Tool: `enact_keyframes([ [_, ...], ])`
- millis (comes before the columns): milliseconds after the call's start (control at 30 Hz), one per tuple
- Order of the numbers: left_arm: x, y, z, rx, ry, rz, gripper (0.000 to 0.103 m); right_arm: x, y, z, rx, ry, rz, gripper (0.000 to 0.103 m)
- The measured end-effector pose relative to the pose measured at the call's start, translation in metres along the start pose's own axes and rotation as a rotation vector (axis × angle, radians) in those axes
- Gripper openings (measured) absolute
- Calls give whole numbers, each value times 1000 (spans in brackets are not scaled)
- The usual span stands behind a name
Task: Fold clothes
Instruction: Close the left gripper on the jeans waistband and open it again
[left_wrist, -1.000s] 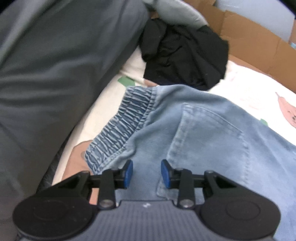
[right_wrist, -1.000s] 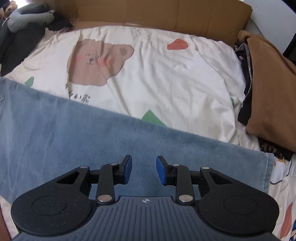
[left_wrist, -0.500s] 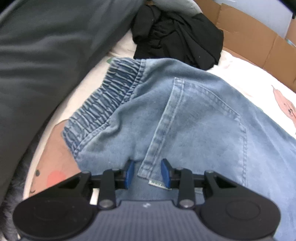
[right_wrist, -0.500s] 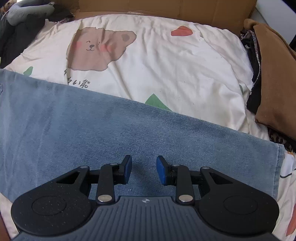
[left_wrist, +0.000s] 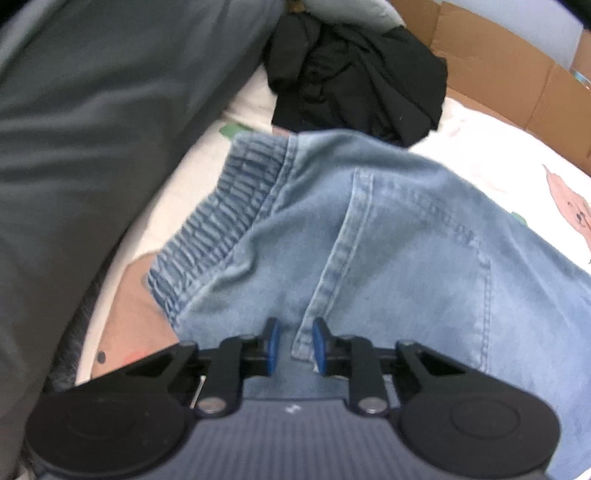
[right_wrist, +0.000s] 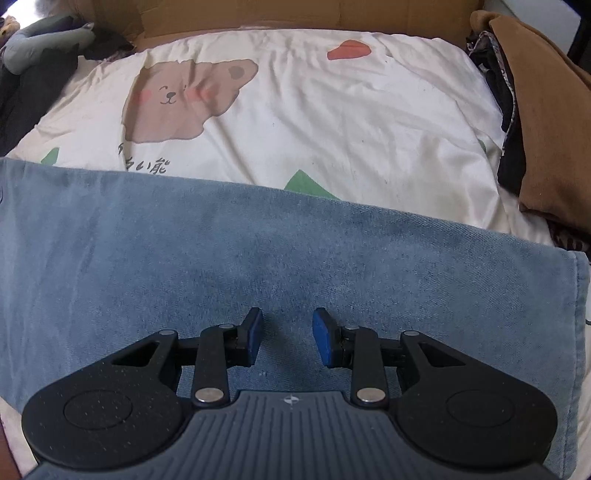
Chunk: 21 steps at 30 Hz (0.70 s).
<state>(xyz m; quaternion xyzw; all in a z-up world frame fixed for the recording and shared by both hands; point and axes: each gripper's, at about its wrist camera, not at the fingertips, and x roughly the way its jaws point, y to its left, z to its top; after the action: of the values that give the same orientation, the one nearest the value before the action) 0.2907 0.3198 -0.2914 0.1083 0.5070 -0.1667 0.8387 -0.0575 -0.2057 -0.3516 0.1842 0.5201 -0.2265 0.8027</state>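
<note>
Now jeans (left_wrist: 388, 236) (folded) lie under both fingers (left_wrist: 272, 345).

Garments, grippers and prints, counted

One pair of light blue jeans (left_wrist: 388, 236), one crumpled black garment (left_wrist: 354, 74), one large grey cloth (left_wrist: 92, 129), one brown garment (right_wrist: 543, 122) and one cream sheet (right_wrist: 332, 122) backed by cardboard (right_wrist: 295, 14). Two grippers: left gripper (left_wrist: 294, 345), right gripper (right_wrist: 287, 338), two blue pads each. The sheet shows one bear print (right_wrist: 184, 99).
</note>
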Motion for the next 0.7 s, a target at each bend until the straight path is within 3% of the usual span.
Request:
enact_keyframes([
  [67,3,3,-5,-6,-15,11,6,0,-1,1,-9,13,-4,37],
  [133,-1,8,-7,-35,-32,10,3,0,-2,2,-11,24,-13,37],
  [467,-25,18,-14,-30,-137,50,7,4,1,6,-46,58,-46,37],
  [700,9,24,-20,-31,-66,27,8,8,1,5,-59,68,-51,39],
])
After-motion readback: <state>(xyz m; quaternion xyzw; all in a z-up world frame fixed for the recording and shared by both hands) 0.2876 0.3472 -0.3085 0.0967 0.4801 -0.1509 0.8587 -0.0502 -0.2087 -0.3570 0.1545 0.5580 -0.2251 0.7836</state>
